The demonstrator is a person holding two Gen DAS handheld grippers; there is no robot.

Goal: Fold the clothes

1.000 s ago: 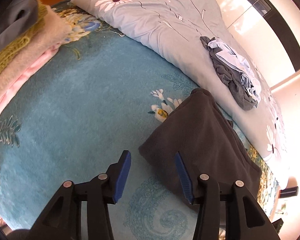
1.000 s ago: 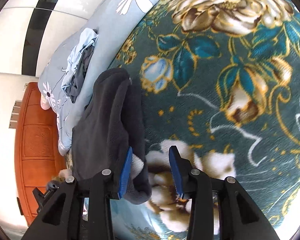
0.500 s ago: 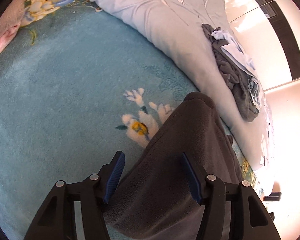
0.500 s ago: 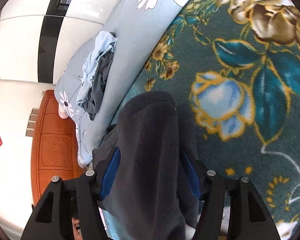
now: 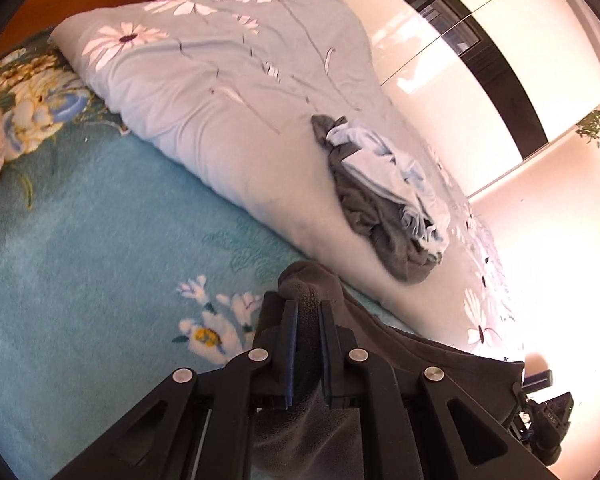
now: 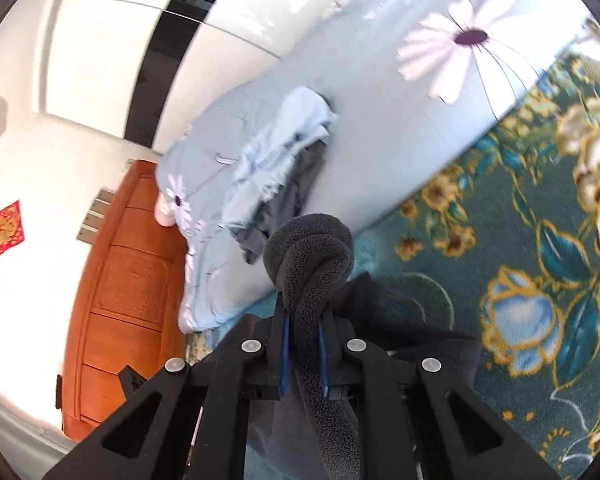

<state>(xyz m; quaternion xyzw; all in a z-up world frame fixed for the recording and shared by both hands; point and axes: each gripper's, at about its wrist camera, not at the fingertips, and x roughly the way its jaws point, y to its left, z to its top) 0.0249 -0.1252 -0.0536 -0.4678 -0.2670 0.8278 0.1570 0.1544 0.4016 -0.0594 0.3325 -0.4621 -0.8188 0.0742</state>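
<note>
A dark grey fleece garment [image 5: 420, 360] lies folded on the teal flowered bedspread [image 5: 100, 260]. My left gripper [image 5: 308, 312] is shut on one end of it, with fleece bunched between the blue pads. My right gripper [image 6: 303, 320] is shut on the other end, where the dark grey fleece garment [image 6: 308, 248] bulges in a rolled wad past the fingertips. The rest of the garment hangs below both grippers. Part of my right gripper shows at the lower right of the left wrist view.
A grey-blue quilt with daisy prints [image 5: 220, 80] lies along the bed's far side, with a heap of grey and pale blue clothes [image 5: 384, 196] on it; the heap also shows in the right wrist view [image 6: 276, 168]. A wooden headboard [image 6: 128, 280] stands at the left.
Both grippers went from open over the fleece garment to shut on its ends, and both have lifted, so the view now tilts up toward the quilt and the wall.
</note>
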